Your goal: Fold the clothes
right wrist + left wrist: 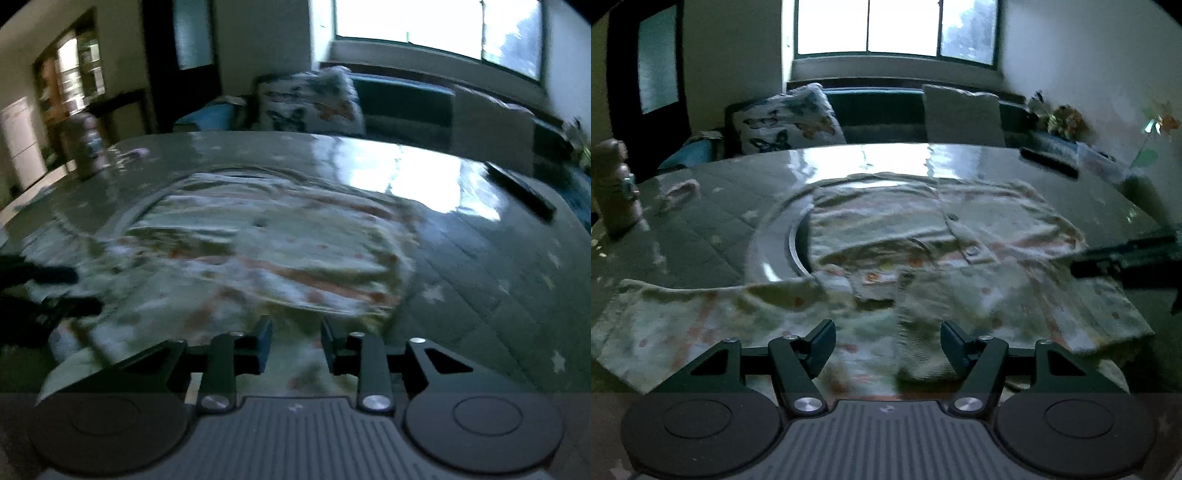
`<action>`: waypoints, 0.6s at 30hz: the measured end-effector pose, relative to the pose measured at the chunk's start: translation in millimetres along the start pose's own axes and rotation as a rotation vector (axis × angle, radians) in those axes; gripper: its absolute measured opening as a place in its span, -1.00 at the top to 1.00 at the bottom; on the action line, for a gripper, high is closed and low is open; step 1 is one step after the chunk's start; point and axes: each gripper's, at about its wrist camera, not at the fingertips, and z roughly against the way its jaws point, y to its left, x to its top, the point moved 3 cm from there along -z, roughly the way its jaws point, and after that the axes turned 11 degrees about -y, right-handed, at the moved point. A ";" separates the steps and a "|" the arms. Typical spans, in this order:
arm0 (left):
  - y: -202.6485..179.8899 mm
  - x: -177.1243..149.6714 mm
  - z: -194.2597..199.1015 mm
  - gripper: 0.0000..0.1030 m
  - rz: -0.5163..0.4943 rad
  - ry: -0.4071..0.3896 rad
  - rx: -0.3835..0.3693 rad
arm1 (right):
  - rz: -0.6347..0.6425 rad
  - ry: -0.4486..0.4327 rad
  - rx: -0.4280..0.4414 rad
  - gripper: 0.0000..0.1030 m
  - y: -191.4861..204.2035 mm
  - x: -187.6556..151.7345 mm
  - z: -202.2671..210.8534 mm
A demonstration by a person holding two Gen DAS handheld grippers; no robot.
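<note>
The pale, pastel-printed buttoned shirt [923, 236] lies spread across the glossy grey-green quilted counter [701, 221], partly over a round inset ring at the centre. Collar and button placket show near the middle of the left wrist view, with one sleeve trailing out toward eight o'clock.

Left tool [888, 345] hovers low over the near hem, jaws wide apart, nothing between them. Right tool [296, 345] sits at the shirt's near edge too, jaws parted with a narrower gap and nothing held; cloth runs beneath it, but whether it touches is too blurred to say. The left tool pokes in at nine o'clock of the right wrist view.

This looks like the opening of the fold: garment laid flat, no fold made yet. Next, each tool needs to come down on an edge, pinch a single layer cleanly and carry it across toward twelve o'clock. A grey bottle [615, 188] stands well off at ten o'clock.
</note>
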 end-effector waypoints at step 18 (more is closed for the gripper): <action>161.8 -23.7 34.1 0.03 0.235 -0.010 0.416 | 0.209 -0.018 0.161 0.13 90.3 -11.3 1.4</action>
